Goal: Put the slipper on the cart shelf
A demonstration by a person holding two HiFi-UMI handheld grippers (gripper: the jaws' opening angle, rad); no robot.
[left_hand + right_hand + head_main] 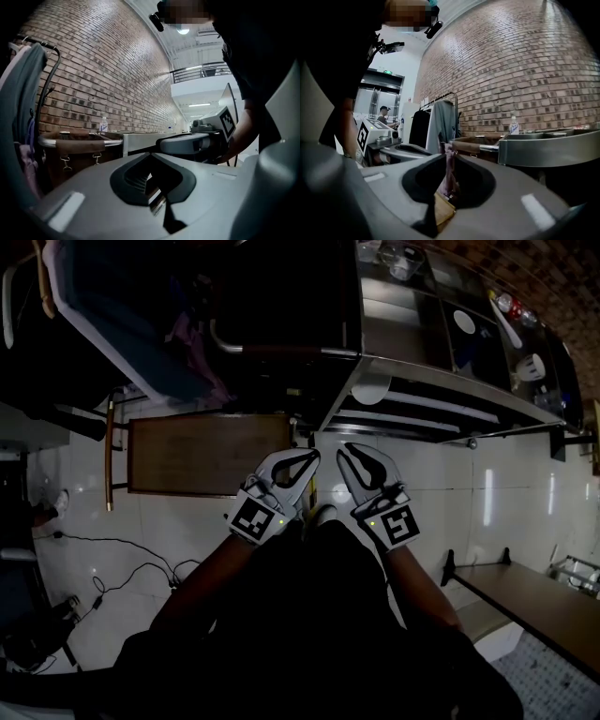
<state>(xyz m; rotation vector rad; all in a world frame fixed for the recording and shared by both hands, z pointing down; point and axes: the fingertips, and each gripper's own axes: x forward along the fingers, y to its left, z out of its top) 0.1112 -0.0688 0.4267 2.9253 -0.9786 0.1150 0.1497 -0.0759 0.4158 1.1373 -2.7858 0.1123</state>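
Left claw (312, 456) and right claw (345, 450) are hovering side by side mid-frame; both are pinching shut, empty. The cart (431, 395) is standing upper right.

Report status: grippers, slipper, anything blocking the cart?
Left gripper shut, empty. Right gripper shut, empty. No slipper in view. Steel cart ahead, nothing between.

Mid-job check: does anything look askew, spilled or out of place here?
Nothing stands out. The left tool and right tool are both shut and empty, held side by side above the floor, short of the cart.
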